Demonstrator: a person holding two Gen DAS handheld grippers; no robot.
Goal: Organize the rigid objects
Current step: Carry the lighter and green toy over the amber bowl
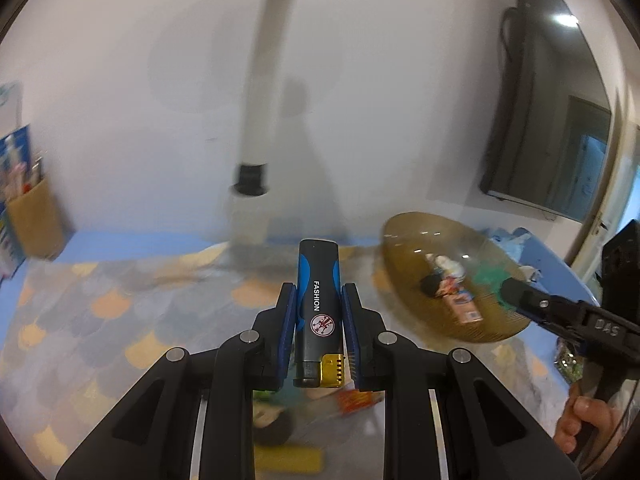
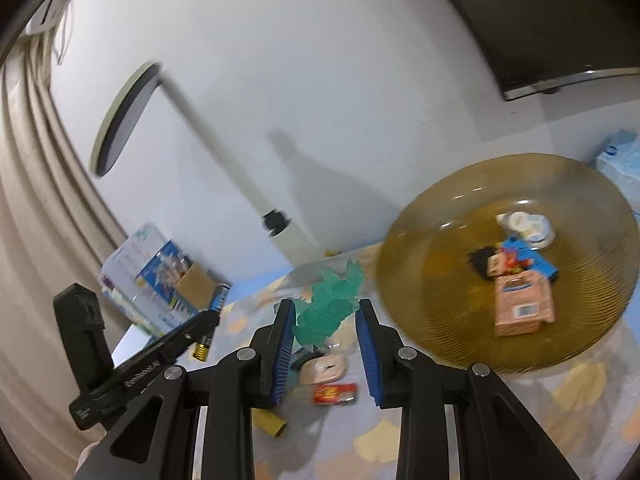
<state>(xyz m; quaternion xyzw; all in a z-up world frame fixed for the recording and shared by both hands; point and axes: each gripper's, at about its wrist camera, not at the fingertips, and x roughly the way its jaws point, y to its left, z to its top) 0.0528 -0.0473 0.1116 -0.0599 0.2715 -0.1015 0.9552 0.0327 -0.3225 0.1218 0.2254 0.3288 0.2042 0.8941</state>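
L gripper [image 1: 319, 312]: blue ribbed pads clamped on a lighter [image 1: 319, 304], held off the cloth. Lighter is a smooth black plastic bar w/ blue curved side panels, white "FASHION" lettering, round red/white sticker, gold slotted metal cap at the near end; far end pokes out past the fingertips.

R gripper [image 2: 327, 312]: jaws partly closed on a teal toy [image 2: 332, 300], translucent, knobbly, spiky outline, looks like soft-moulded plastic. Left pad touches it; contact on the right pad blurred, but the toy hangs between the pads clear of the cloth, so gripped.

Plate [image 2: 416, 216]: amber glass, round, shallow, fine concentric ridges; ahead-right of both grippers. In it: pink carton [image 2: 522, 308] w/ barcode, small dark-haired figure [image 2: 490, 265], white round piece [image 2: 528, 224].

Below/behind R gripper on the cloth: red packet [image 2: 335, 393], yellow tube [image 2: 272, 424], pale pink blob-shaped item [image 2: 322, 370], all motion-blurred.

Cloth [image 1: 100, 312]: scale pattern, grey/orange/blue, matte.

Ahead of L gripper: white lamp post [image 1: 260, 80] w/ black collar against a plain white wall. Far left: cardboard box [image 1: 36, 220].
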